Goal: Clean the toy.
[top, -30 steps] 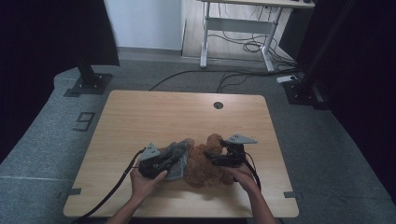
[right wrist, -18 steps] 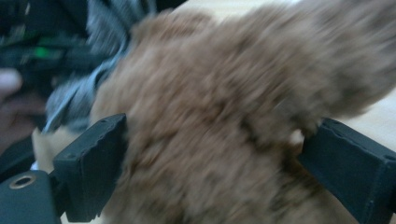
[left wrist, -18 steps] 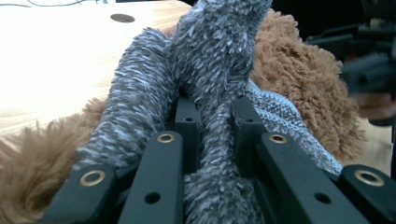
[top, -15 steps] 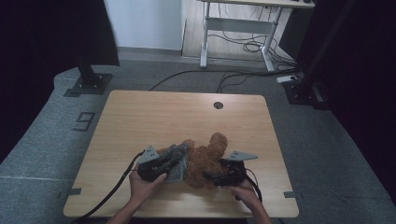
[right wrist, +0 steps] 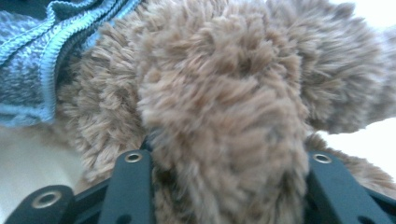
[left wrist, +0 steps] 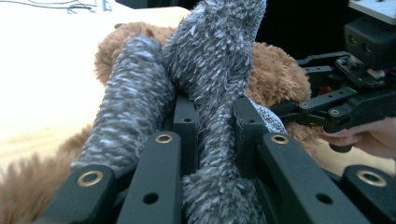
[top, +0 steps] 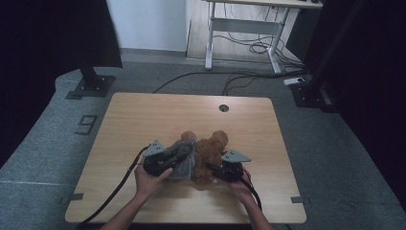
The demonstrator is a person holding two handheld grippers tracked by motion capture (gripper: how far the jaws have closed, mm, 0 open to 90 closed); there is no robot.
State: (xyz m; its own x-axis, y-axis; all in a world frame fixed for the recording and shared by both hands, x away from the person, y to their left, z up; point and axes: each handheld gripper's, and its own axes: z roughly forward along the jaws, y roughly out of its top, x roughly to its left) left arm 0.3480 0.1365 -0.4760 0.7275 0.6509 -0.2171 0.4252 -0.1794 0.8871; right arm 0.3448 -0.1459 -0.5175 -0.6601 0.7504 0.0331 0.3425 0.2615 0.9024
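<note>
Left gripper (left wrist: 212, 154) is clamped on the grey garment (left wrist: 210, 70); right gripper (right wrist: 224, 186), jaws just closing, seems to pinch the brown teddy bear (top: 208, 153) mid-table (top: 143, 115). Hold the bear firm and draw the fabric slowly.

Left black two-jaw gripper (top: 184, 154) held low by left hand (top: 149, 178), jaws clamped tight. Right black two-jaw gripper (top: 214, 168) held by right hand (top: 241, 189), jaws just closing, pressed inward.

Dim room, close-ups blurred (overexposed)
</note>
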